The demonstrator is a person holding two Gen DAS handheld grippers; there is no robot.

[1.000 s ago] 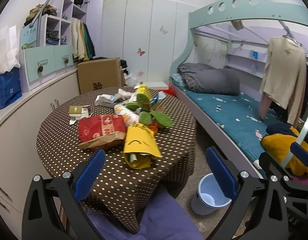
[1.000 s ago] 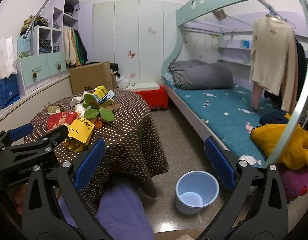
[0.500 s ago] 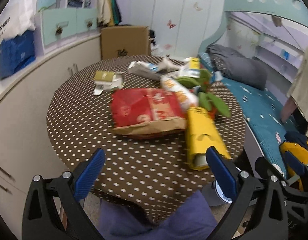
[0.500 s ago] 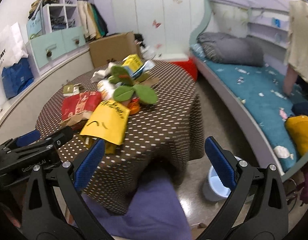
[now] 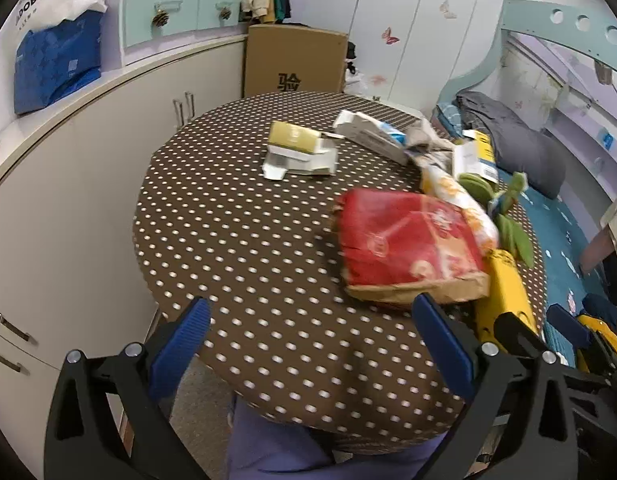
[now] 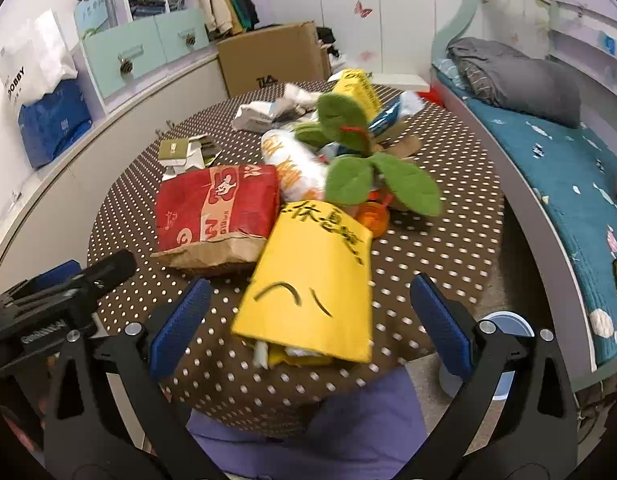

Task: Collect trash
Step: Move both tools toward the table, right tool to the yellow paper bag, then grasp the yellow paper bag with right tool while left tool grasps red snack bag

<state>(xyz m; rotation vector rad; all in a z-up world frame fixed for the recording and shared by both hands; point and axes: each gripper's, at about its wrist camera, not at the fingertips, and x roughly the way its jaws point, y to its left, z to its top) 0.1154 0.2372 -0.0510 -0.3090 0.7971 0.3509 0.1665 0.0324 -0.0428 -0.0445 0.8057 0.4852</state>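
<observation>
Trash lies on a round polka-dot table. A red paper bag lies right of centre; it also shows in the right wrist view. A yellow bag lies at the near edge, between my right gripper's open fingers. Small flattened boxes and white wrappers lie further back. My left gripper is open and empty above the table's near edge. A light blue bin stands on the floor, partly hidden by my right finger.
A green plush plant sits among the trash. Curved cabinets run along the left. A cardboard box stands behind the table. A bunk bed is on the right. My purple-clad legs are below the table edge.
Both grippers have moved forward and tilted down over the table. The trash now fills the views. Both stay open.
</observation>
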